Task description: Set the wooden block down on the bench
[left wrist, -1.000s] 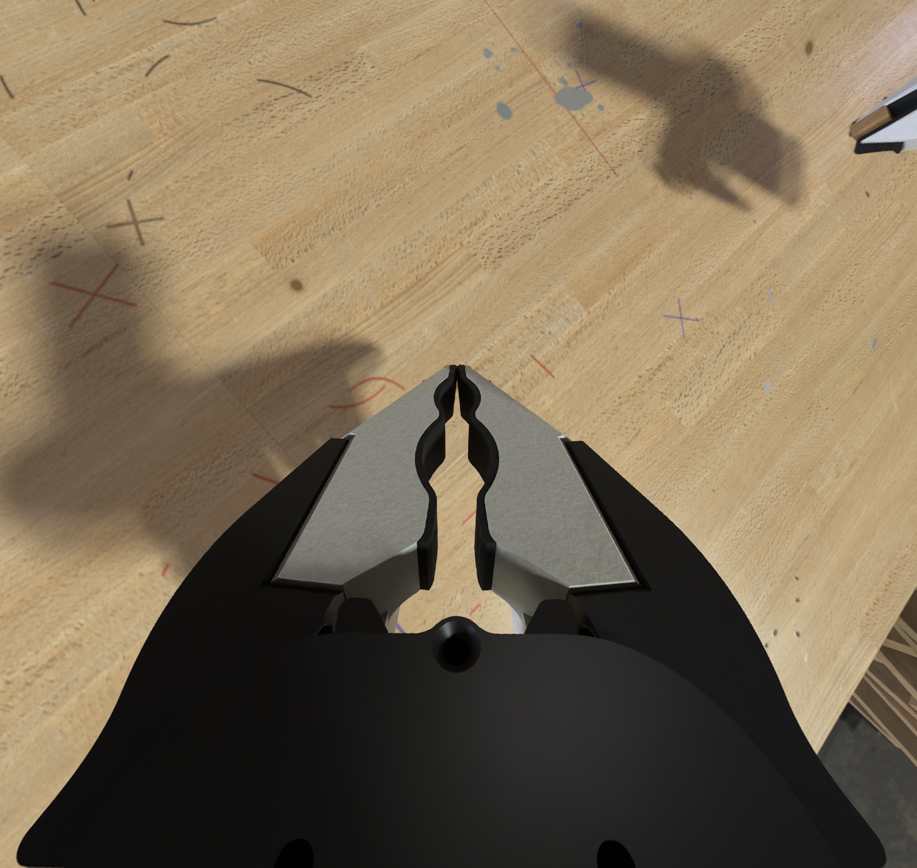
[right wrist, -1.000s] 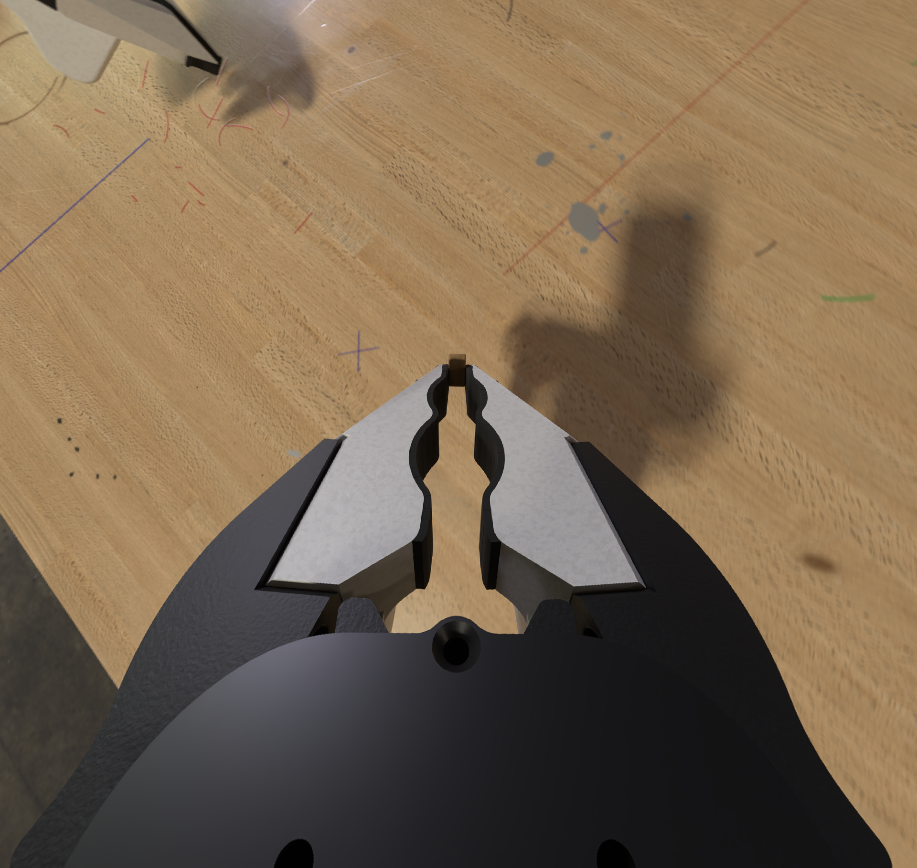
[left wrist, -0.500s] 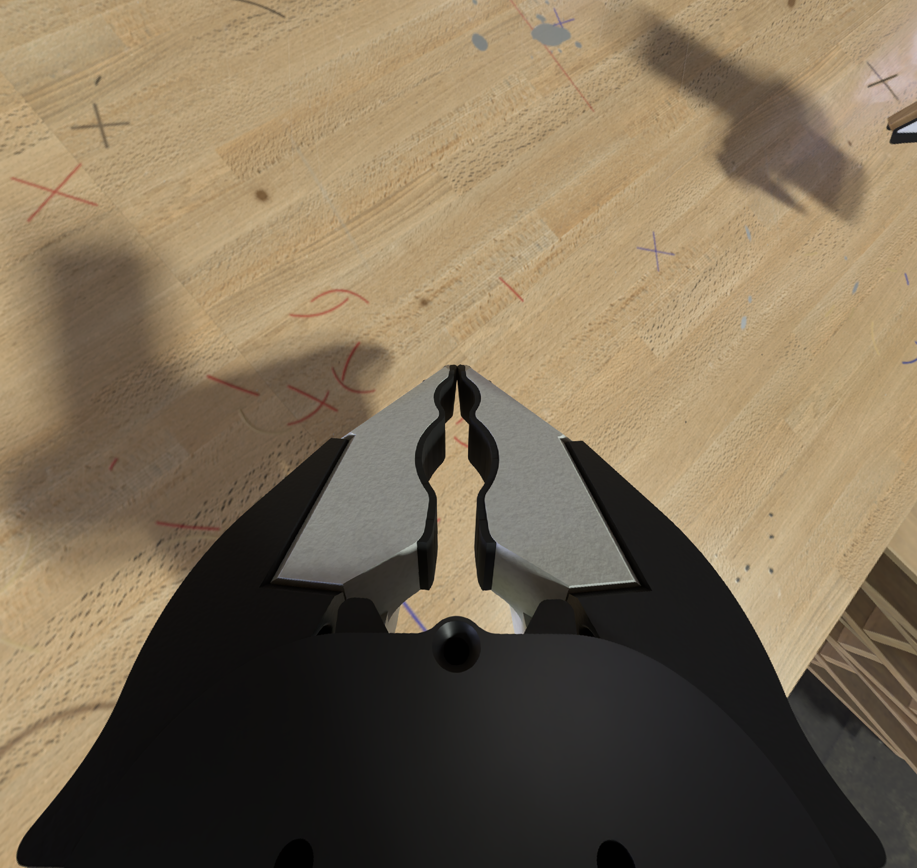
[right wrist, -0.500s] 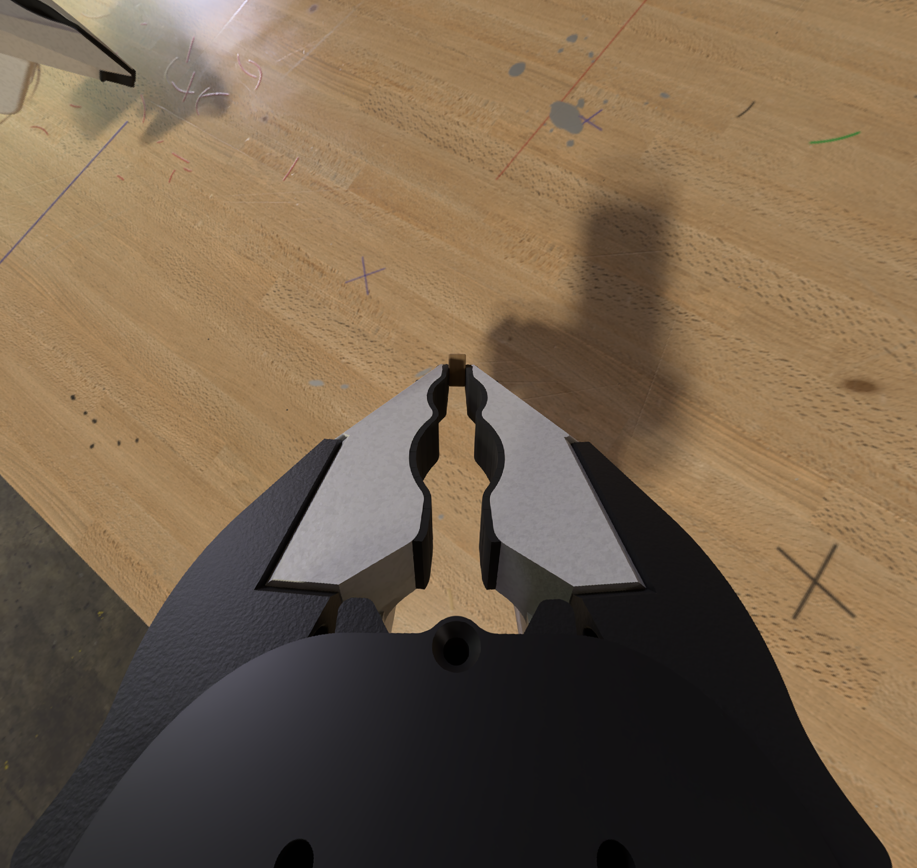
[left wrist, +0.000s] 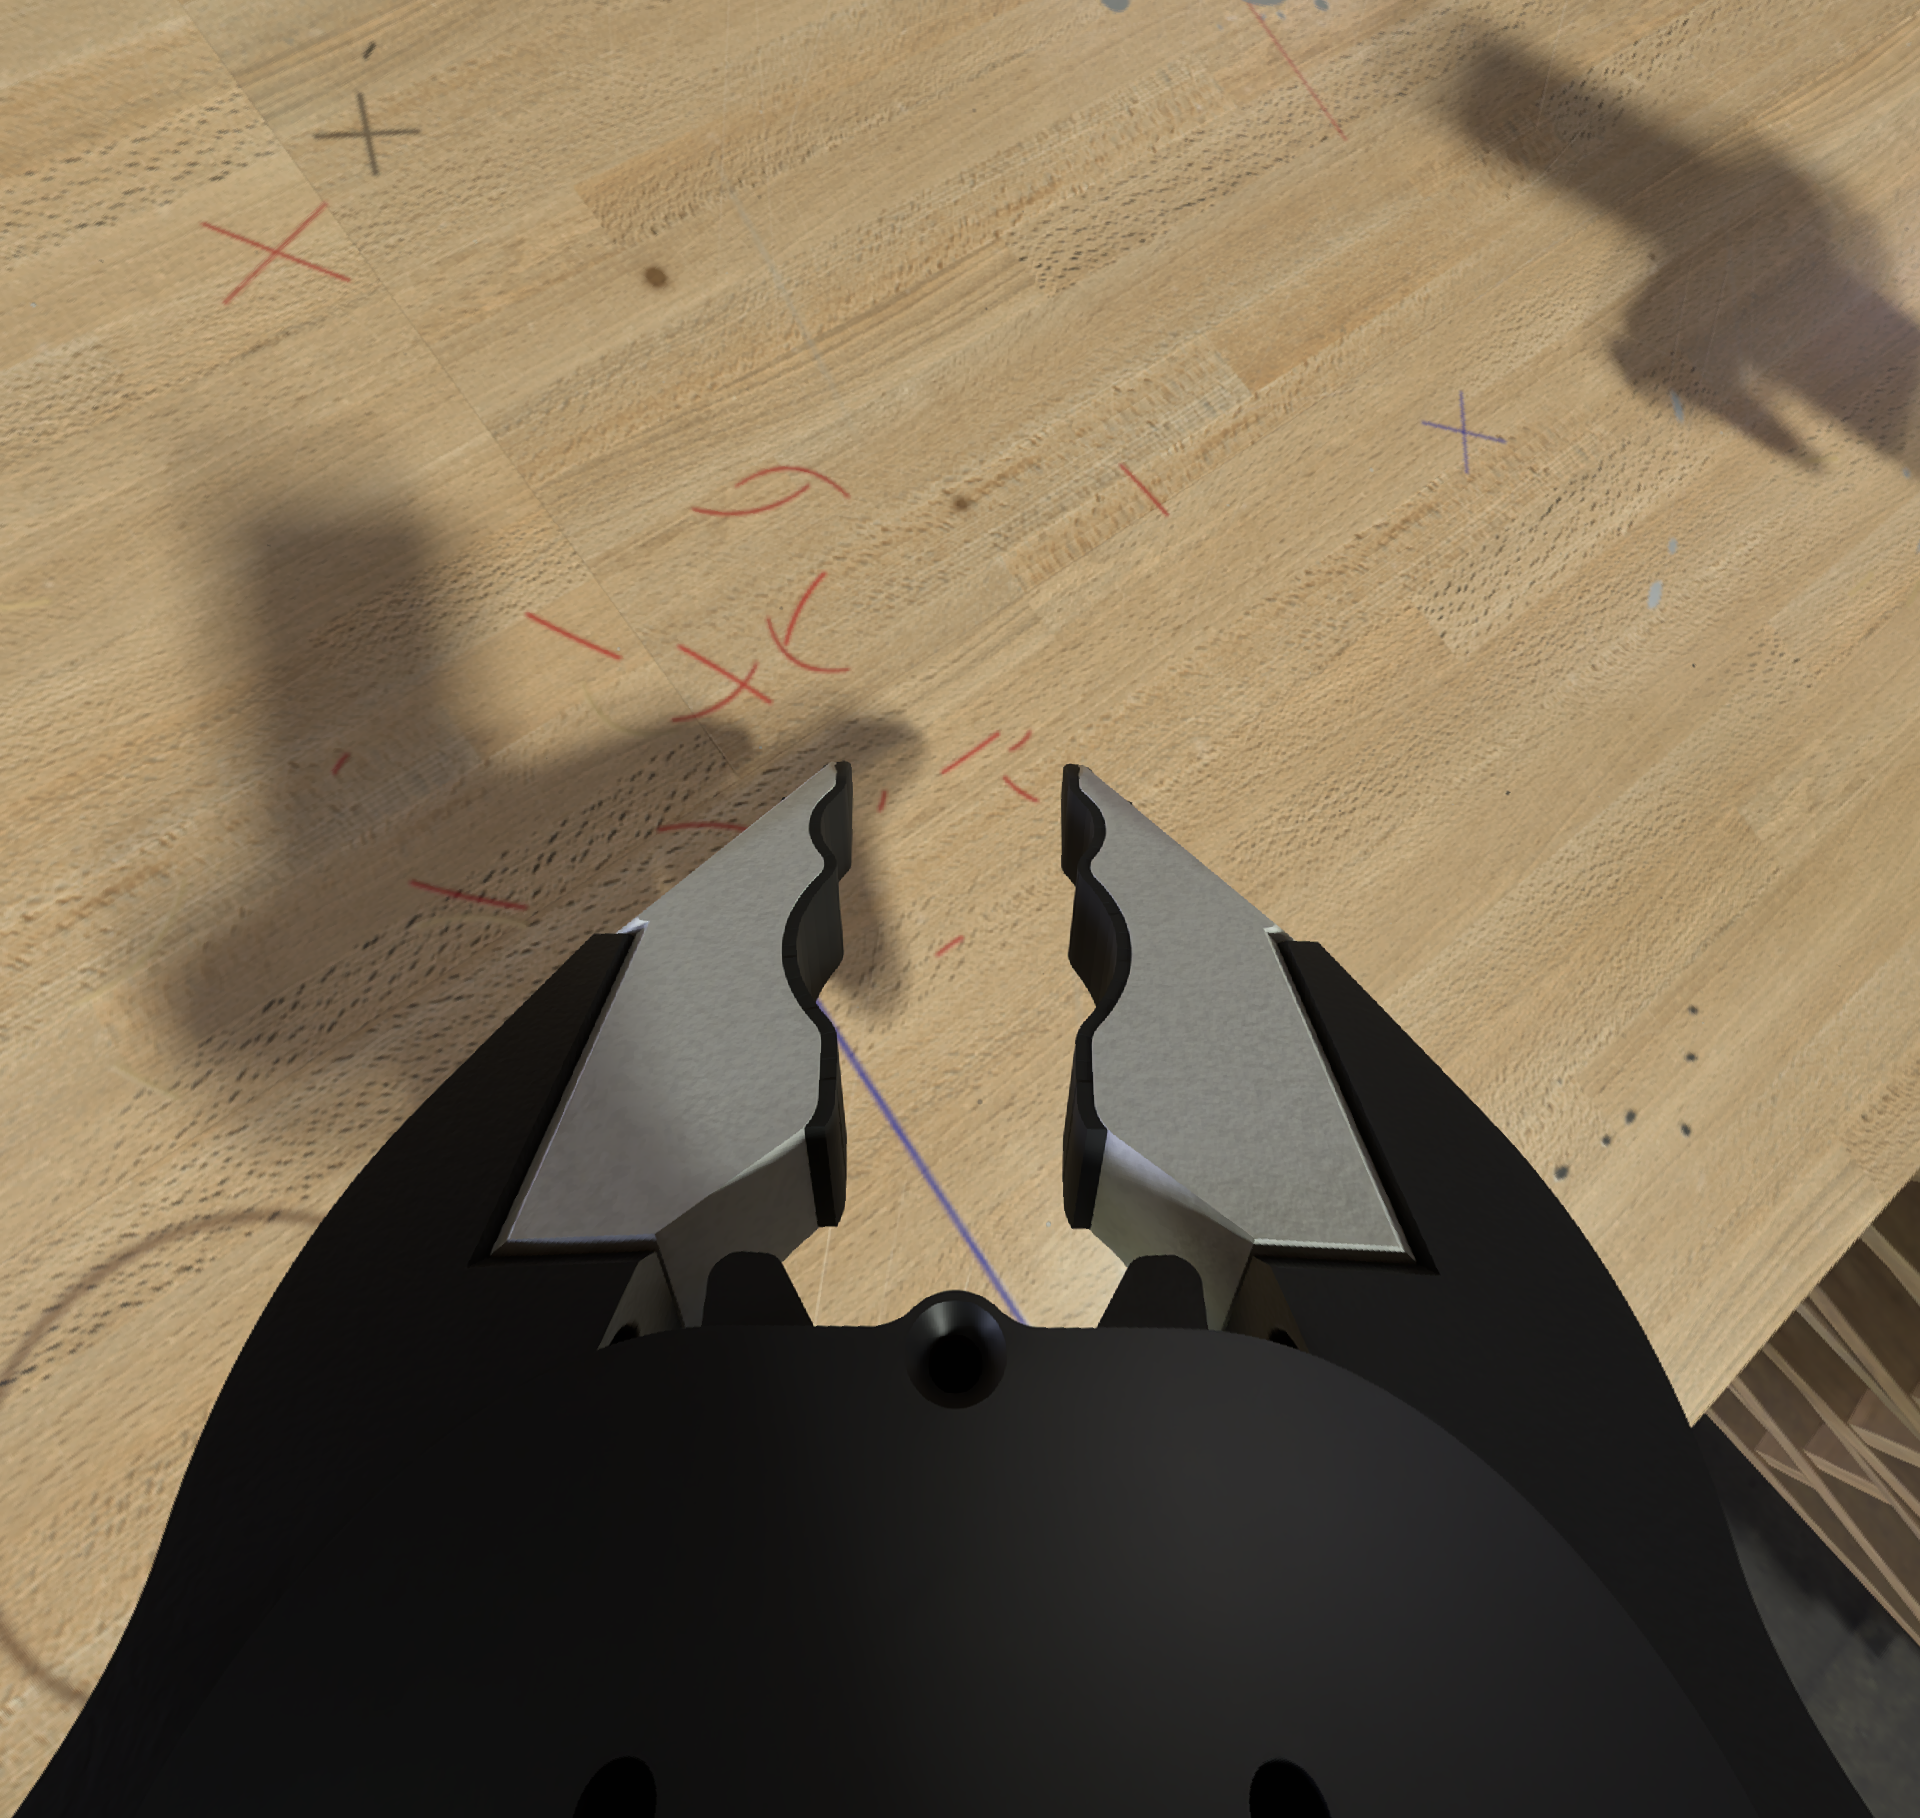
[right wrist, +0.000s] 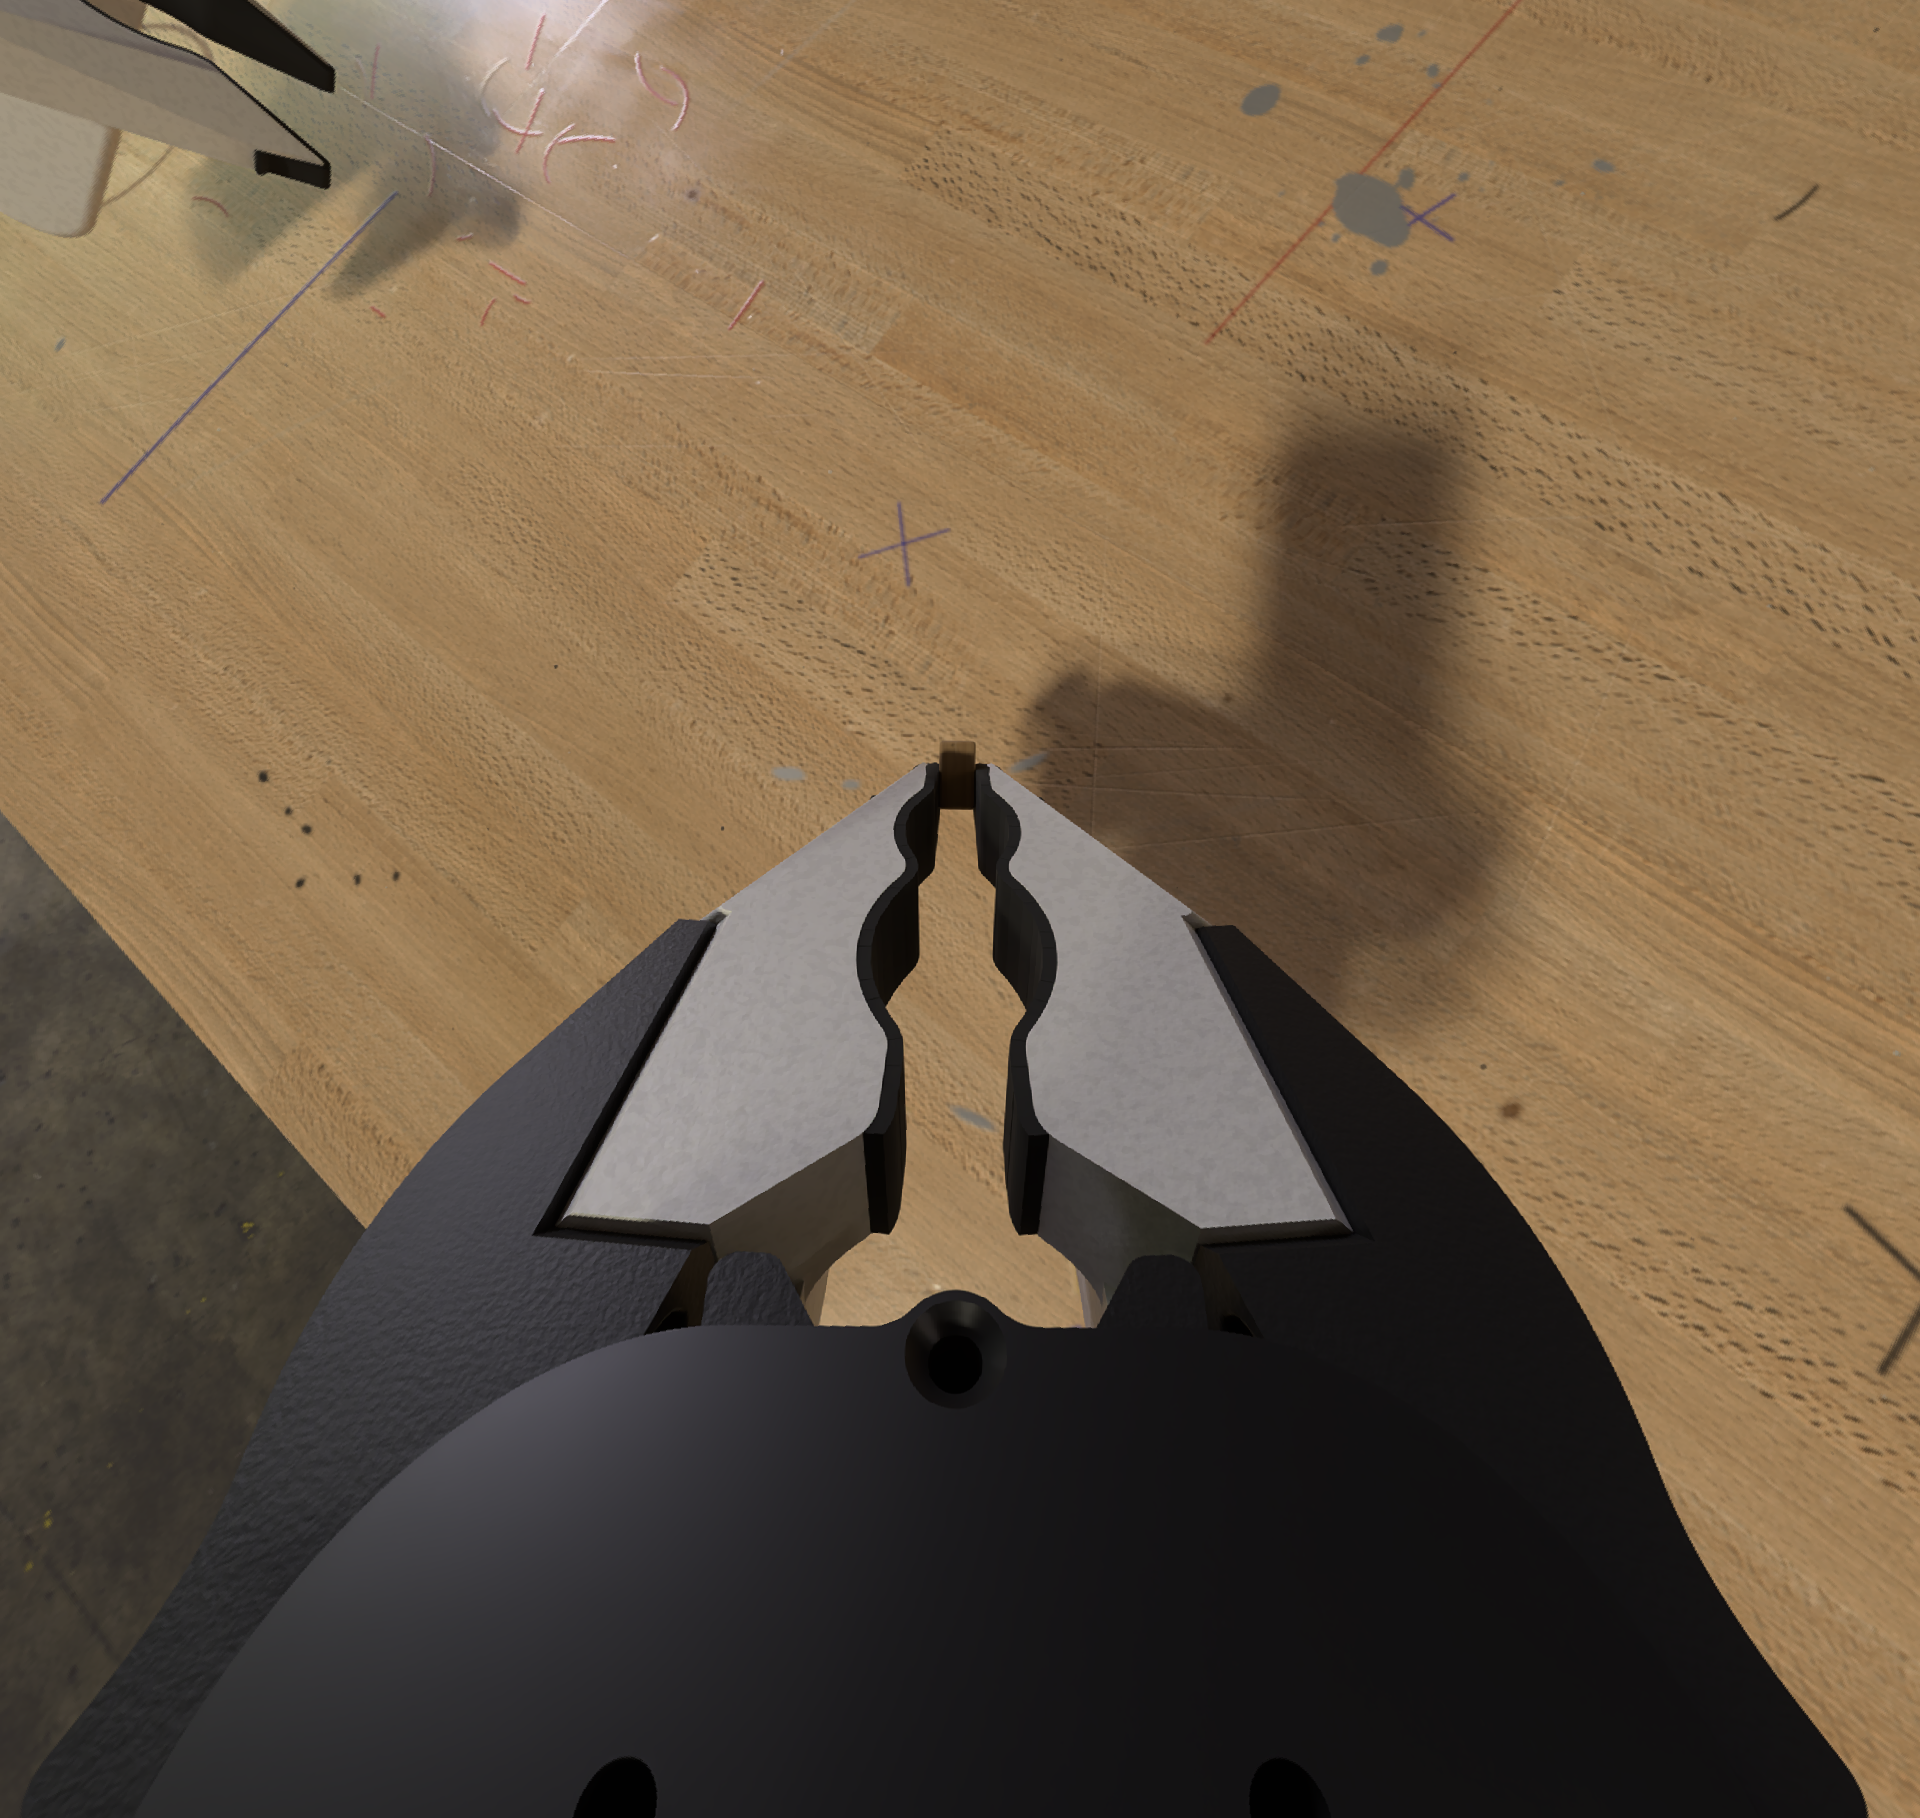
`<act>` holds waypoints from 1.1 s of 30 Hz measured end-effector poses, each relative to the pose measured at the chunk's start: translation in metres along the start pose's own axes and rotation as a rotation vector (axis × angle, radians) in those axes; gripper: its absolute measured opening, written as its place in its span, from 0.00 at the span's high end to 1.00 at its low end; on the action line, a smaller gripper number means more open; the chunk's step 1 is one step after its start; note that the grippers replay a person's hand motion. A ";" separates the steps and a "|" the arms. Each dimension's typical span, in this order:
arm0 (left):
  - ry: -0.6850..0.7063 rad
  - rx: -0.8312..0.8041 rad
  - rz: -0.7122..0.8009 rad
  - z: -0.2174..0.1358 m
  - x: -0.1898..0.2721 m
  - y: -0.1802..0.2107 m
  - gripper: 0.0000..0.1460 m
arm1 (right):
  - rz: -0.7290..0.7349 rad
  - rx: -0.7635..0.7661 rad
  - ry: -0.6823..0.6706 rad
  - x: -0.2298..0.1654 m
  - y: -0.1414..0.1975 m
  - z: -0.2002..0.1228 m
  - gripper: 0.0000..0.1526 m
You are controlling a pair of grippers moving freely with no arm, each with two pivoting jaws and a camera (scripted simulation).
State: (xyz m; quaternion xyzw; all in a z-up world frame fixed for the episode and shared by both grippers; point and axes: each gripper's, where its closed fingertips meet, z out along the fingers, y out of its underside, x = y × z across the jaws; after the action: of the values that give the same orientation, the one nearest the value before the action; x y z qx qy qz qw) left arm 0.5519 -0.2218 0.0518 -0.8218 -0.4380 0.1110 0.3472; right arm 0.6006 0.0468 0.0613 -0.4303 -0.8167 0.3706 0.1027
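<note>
My right gripper (right wrist: 956, 781) is shut on a small wooden block (right wrist: 956, 769), which shows as a brown sliver pinched between the fingertips. It hangs above the wooden bench (right wrist: 1143, 542); how high I cannot tell. My left gripper (left wrist: 954, 781) is open and empty above the bench (left wrist: 935, 314), over a patch of red scribbles. The left gripper also shows at the upper left of the right wrist view (right wrist: 296, 121), with its fingers apart. The block is not in the left wrist view.
The bench top bears pen marks, crosses and grey paint spots (right wrist: 1366, 205). Its edge runs at the lower left in the right wrist view, with dark floor (right wrist: 125, 1197) below. In the left wrist view the edge is at the lower right, above a wooden lattice (left wrist: 1839, 1394).
My left gripper has opened; it was shut in both earlier frames. Both views have shifted over the bench. The right gripper still holds the block.
</note>
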 end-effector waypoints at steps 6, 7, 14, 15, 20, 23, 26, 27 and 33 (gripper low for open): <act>0.010 0.022 -0.009 -0.004 -0.002 0.000 0.89 | -0.013 0.000 0.004 -0.003 -0.004 -0.001 0.96; 0.012 0.022 -0.011 -0.004 -0.003 0.000 0.93 | -0.015 -0.001 0.004 -0.003 -0.005 -0.001 0.96; 0.018 0.017 -0.012 -0.003 -0.006 0.000 1.00 | -0.022 -0.006 0.002 -0.003 -0.009 0.001 0.96; 0.018 0.016 -0.013 -0.002 -0.006 0.000 1.00 | -0.021 -0.007 0.002 -0.003 -0.009 0.001 0.96; 0.018 0.014 -0.019 -0.001 -0.009 0.001 1.00 | -0.019 -0.010 0.002 -0.001 -0.009 0.003 0.96; 0.016 0.012 -0.024 -0.001 -0.010 0.002 1.00 | -0.017 -0.011 0.001 -0.001 -0.010 0.004 0.96; 0.014 0.010 -0.027 -0.001 -0.012 0.003 1.00 | -0.018 -0.013 -0.002 -0.001 -0.010 0.006 0.96; 0.014 0.010 -0.028 -0.001 -0.012 0.003 1.00 | -0.018 -0.013 -0.003 -0.002 -0.010 0.006 0.96; 0.015 0.008 -0.030 -0.001 -0.012 0.005 1.00 | -0.019 -0.015 -0.003 -0.001 -0.010 0.007 0.96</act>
State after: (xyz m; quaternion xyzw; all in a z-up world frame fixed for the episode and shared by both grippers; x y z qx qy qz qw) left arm 0.5486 -0.2336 0.0481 -0.8146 -0.4473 0.1014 0.3552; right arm 0.5922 0.0389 0.0634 -0.4226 -0.8236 0.3644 0.1016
